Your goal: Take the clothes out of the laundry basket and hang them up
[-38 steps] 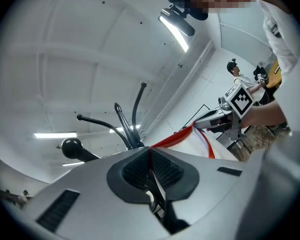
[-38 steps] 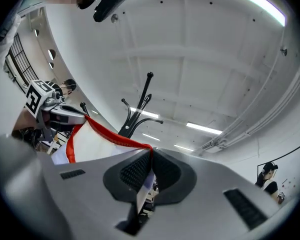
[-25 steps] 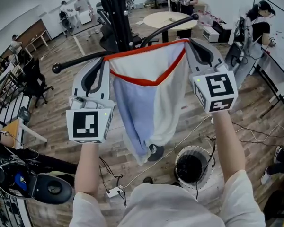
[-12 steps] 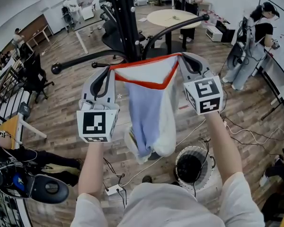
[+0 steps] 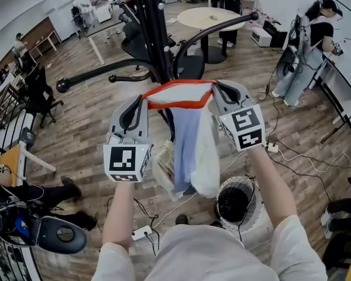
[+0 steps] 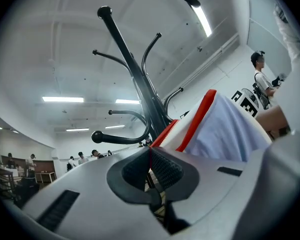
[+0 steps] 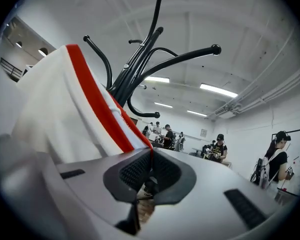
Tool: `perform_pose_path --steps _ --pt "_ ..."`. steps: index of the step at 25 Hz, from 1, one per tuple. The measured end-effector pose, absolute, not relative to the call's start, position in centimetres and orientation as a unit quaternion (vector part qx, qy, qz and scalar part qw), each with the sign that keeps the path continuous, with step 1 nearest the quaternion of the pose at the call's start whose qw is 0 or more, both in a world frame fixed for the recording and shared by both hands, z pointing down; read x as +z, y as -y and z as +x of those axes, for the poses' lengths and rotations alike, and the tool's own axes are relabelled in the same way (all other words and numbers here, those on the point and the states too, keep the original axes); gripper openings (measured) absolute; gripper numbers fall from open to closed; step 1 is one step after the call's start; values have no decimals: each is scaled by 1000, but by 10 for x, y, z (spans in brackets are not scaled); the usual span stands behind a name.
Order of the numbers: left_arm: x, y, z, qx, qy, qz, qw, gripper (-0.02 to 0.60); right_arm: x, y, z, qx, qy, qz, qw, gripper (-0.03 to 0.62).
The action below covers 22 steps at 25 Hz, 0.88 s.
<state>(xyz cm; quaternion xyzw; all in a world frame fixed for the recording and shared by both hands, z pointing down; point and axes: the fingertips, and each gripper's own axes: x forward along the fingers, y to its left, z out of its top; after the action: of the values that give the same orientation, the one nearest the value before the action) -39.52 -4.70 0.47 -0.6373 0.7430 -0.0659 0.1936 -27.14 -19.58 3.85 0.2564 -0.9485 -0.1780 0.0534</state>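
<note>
A white and pale blue garment (image 5: 190, 148) with a red-orange band hangs between my two grippers in the head view. My left gripper (image 5: 143, 102) is shut on the band's left end, and my right gripper (image 5: 216, 90) is shut on its right end. The black coat rack (image 5: 158, 37) stands just beyond, its curved arms spreading to either side above the band. In the left gripper view, the jaws (image 6: 150, 153) pinch the red edge, with the garment (image 6: 225, 129) to the right and the rack (image 6: 135, 79) ahead. In the right gripper view, the jaws (image 7: 151, 153) clamp the band of the garment (image 7: 65, 109).
The white perforated laundry basket (image 5: 253, 187) stands on the wooden floor below my right arm. Cables and a power strip (image 5: 141, 234) lie nearby. A round table (image 5: 213, 17), chairs and several people fill the room's far side. A person (image 5: 316, 34) stands at the right.
Both grippers have come down and closer together with the garment. Its red band sits lower against the rack's pole and spans a shorter width.
</note>
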Motion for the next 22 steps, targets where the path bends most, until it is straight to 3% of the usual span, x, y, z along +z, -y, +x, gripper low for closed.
perform_pose_path --steps 22 --pt "67 71 -331 -79 -698 -695 152 21 98 141 -277 -135 971 181 83 14"
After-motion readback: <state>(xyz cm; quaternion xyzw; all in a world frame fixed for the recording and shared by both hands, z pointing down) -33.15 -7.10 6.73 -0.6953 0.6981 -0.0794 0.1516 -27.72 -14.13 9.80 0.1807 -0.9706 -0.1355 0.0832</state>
